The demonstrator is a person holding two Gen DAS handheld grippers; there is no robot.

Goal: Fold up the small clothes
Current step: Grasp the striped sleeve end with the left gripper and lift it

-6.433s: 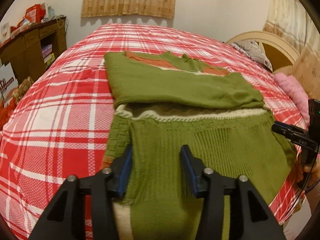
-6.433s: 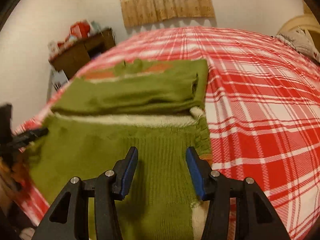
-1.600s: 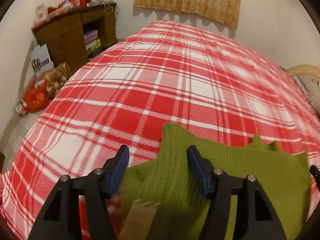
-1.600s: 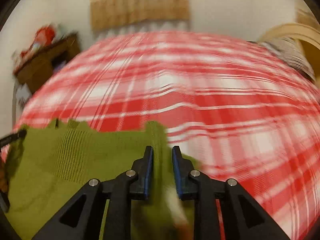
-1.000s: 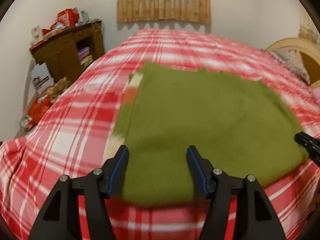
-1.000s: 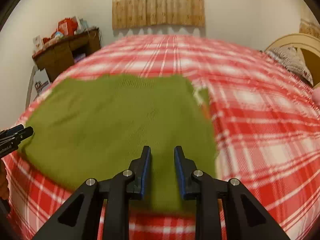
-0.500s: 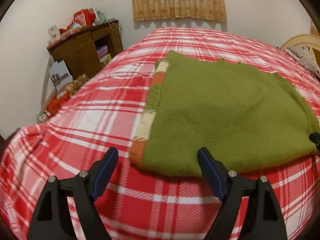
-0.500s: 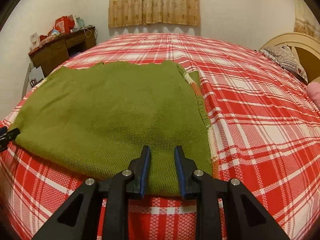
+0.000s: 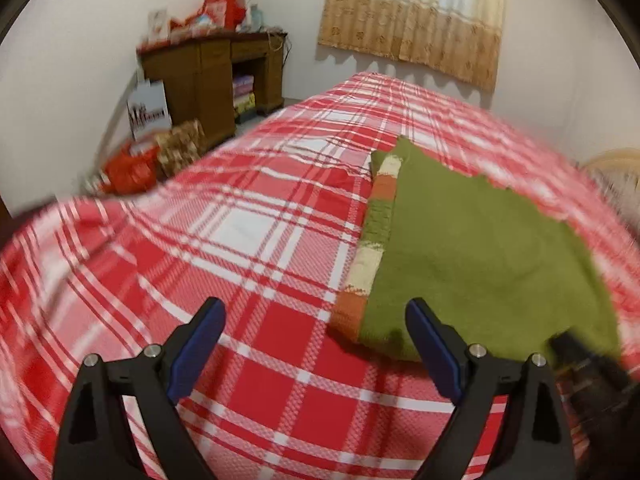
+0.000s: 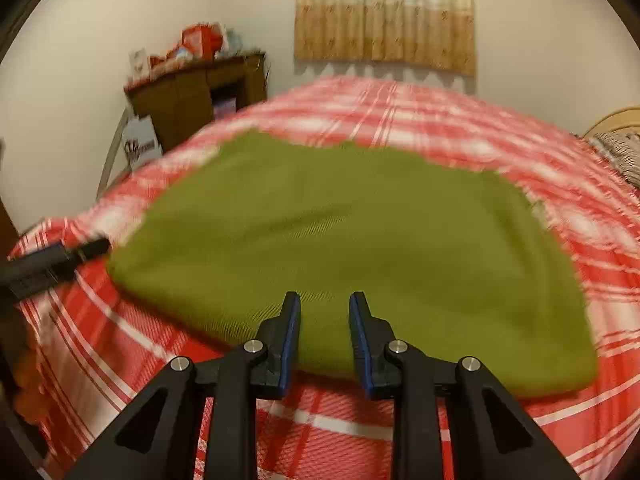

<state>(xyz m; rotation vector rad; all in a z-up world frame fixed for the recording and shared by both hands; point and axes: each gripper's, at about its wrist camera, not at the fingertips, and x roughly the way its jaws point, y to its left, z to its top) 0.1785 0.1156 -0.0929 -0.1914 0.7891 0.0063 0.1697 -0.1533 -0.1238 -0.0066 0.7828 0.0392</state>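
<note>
A green knit sweater [image 9: 480,248] lies folded flat on the red plaid bed [image 9: 240,240], with a striped orange, cream and green sleeve edge along its left side. My left gripper [image 9: 313,308] hovers over bare bedspread just left of the sweater's near corner. Its jaws are opening wide and nothing is between them. In the right wrist view the sweater [image 10: 360,232] fills the middle, blurred. My right gripper [image 10: 325,298] hangs over its near edge with a narrow gap between the pads and no cloth pinched. The left gripper's tip [image 10: 56,258] shows at the far left.
A wooden cabinet [image 9: 208,76] topped with clutter stands by the left wall. Bags and boxes [image 9: 160,152] sit on the floor beside the bed. A curtain [image 9: 412,20] hangs on the far wall. A headboard and pillow [image 10: 616,136] are at the right.
My left gripper slid left off the sweater's near corner and its jaws spread wider. My right gripper moved left along the sweater's near edge, its narrow gap unchanged.
</note>
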